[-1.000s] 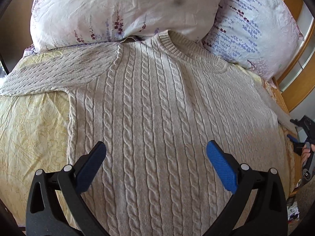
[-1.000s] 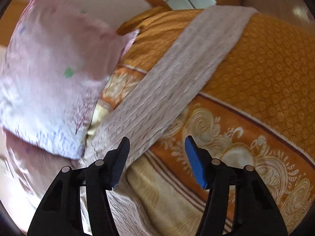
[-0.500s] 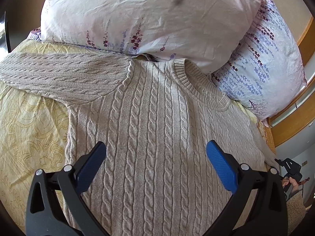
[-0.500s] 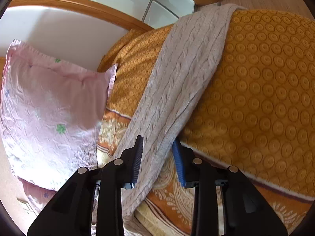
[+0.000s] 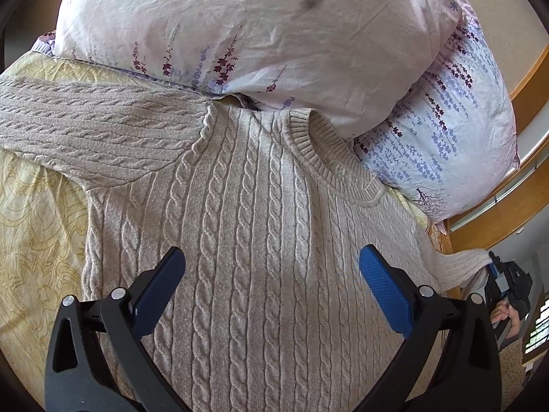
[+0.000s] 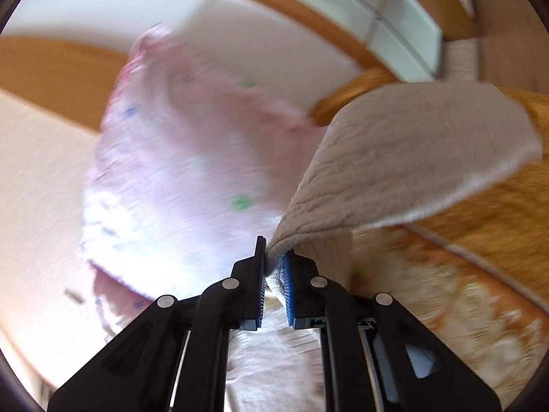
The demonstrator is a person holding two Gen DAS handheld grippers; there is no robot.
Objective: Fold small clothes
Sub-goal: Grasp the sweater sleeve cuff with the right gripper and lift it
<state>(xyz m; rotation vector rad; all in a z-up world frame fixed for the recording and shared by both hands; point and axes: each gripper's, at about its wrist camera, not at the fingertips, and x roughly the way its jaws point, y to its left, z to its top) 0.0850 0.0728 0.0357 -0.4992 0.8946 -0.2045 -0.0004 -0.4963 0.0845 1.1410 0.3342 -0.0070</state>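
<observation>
1 sweater (image 5: pixel 260 240) – 2 pillows (image 5: pixel 260 34)

bed: yellow sheet (image 5: pixel 31 213) | floral pillows (image 5: pixel 260 34) | wooden headboard (image 5: pixel 528 96) | daylight

Item: beige cable-knit sweater (image 5: pixel 260 233) with ribbed crew neck
Pose: body spread flat, front up, on the bed (image 5: pixel 34 226)
Neck: toward the head of the bed
Left sleeve (image 5: pixel 92 134): stretched sideways, flat
Right sleeve (image 6: pixel 405 158): at the bed's right edge, lifted, bunched, blurred
</observation>
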